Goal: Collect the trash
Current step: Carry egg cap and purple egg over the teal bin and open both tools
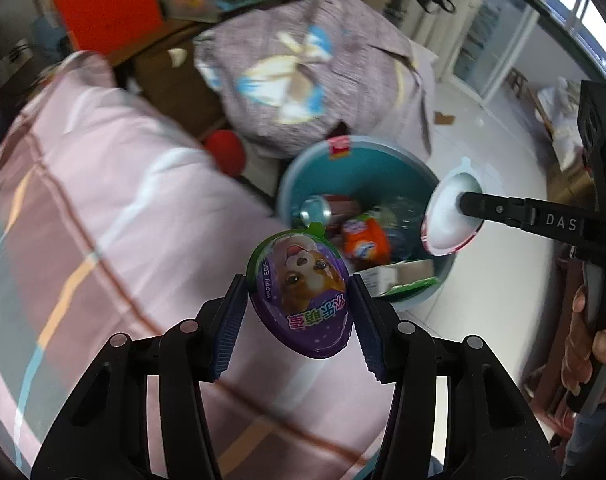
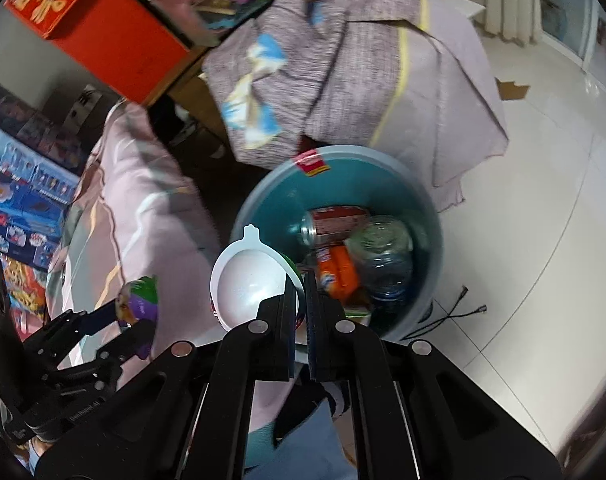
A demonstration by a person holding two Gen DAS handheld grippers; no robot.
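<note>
Bin [image 1: 299, 172] sat on the floor tiles [image 2: 543, 200], teal inside, just right of the pink plaid bedding [image 1: 103, 208] and near the draped grey cloth [image 1: 303, 60] at the far side. Left gripper [image 1: 299, 304] was about half open but clamped across the purple egg half [image 1: 301, 300], pads pressing both long sides, printed dog face toward the camera; wide grip made sense because the shell was broad and slick. It hung over the bedding edge, just short of the bin rim. Right gripper [image 2: 301, 300] was fully closed, pinching the thin rim of the white egg half [image 2: 249, 280], hollow side up; an edge pinch suited a shell too wide to span that way. That half hung at the near rim of the bin, partly over the opening.

Both halves looked staged for a drop, judging by how close they were to the opening. Already in the bin: red can [image 2: 335, 220], clear plastic bottle [image 2: 383, 256], orange packet [image 2: 339, 270], some card and green scraps. Red sticker [image 2: 311, 162] on the far rim.

Possible obstructions: bedding bulged toward the left rim, and the two tools were close together, so the left one probably needed to clear the right. Black cable [image 2: 451, 308] lay on tiles right of the bin. Red box [image 2: 115, 40] far left, red ball [image 1: 225, 152] between bedding and cloth. Background blurred.
</note>
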